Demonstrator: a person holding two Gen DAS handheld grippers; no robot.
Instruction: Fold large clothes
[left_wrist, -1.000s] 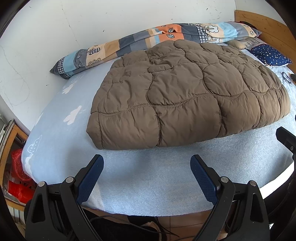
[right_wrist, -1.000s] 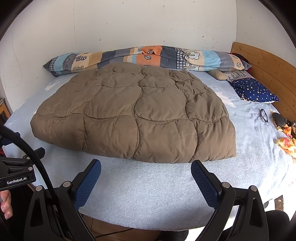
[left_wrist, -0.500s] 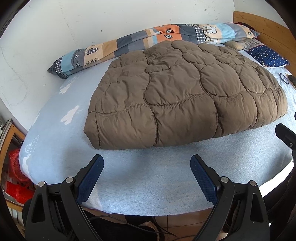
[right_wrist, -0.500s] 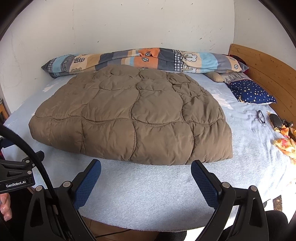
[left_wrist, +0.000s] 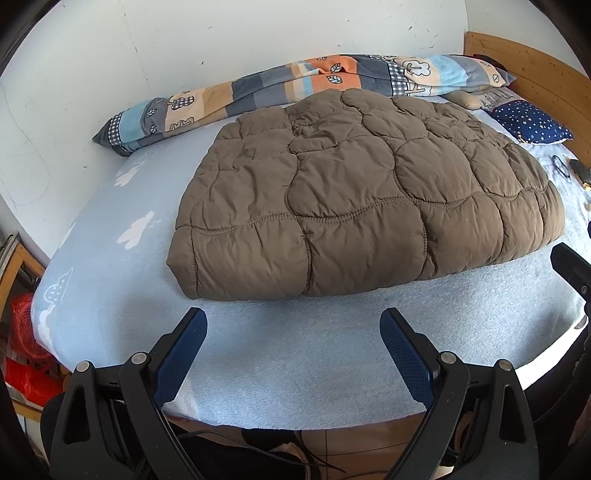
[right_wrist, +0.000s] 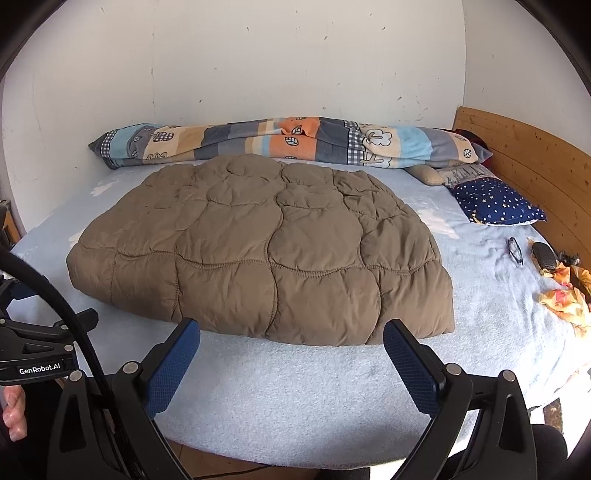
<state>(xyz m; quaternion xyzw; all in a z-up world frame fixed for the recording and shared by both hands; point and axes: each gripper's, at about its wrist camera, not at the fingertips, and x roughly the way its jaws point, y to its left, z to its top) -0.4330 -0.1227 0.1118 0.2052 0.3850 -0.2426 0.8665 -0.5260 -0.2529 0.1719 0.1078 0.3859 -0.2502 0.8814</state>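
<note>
Brown quilted garment (right_wrist: 258, 254) lies folded flat mid-bed, in front of the striped bolster (right_wrist: 288, 142). Left gripper (left_wrist: 293, 321) and right gripper (right_wrist: 291, 332) hover short of its near edge, fingers spread, holding nothing; probably poised for another fold. Sleeves and collar hidden; garment type unclear.

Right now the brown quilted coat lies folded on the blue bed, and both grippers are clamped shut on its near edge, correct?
Not quite. The brown quilted coat does lie folded on the blue bed, but both wrist views show the left gripper and right gripper open, short of its near edge, holding nothing.
</note>
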